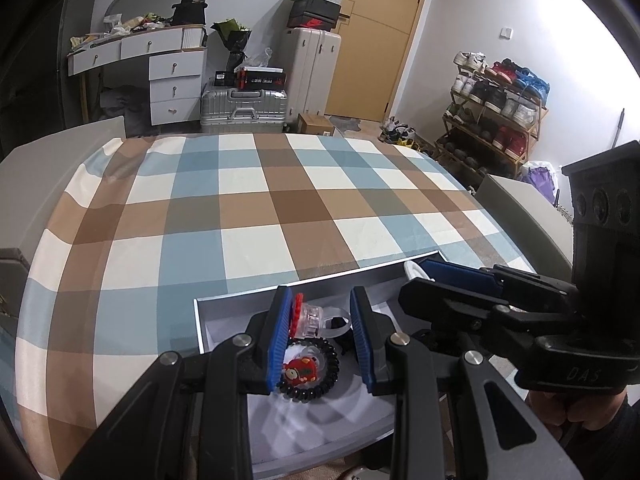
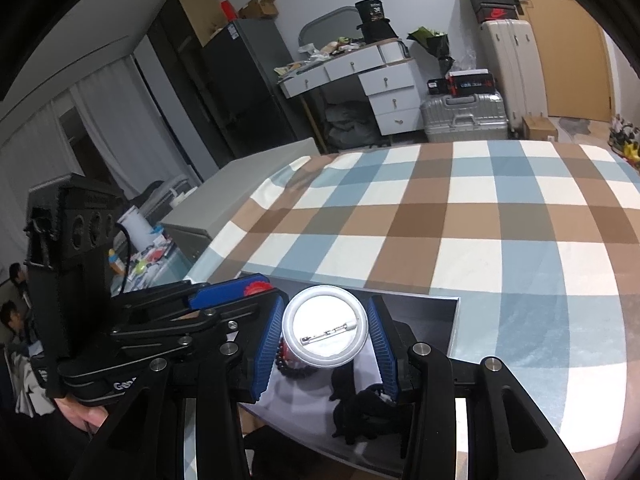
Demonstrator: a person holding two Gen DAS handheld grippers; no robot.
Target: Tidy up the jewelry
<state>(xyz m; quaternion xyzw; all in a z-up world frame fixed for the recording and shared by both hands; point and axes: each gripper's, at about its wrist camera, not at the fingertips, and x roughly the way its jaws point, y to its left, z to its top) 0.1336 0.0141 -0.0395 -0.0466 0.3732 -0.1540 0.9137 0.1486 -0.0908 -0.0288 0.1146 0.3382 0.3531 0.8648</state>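
Left gripper [image 1: 320,330]: jaws apart; clear ring with red top [image 1: 306,315] against left pad only
Right gripper [image 2: 326,334]: pads closed on round pin badge [image 2: 324,326], pin clasp showing
Black bead bracelet [image 1: 310,372]: in grey box [image 1: 224,304], under left jaws
Black item [image 2: 360,412]: right view only
Checked cloth [image 1: 280,208]: beneath box

Left gripper [image 1: 320,334]: black linkage arms, silver round screws, ribbed blue pads [image 1: 279,340]. Right gripper [image 2: 326,346]: same build, white lettering on handle, bare fingers [image 2: 82,414] beneath.
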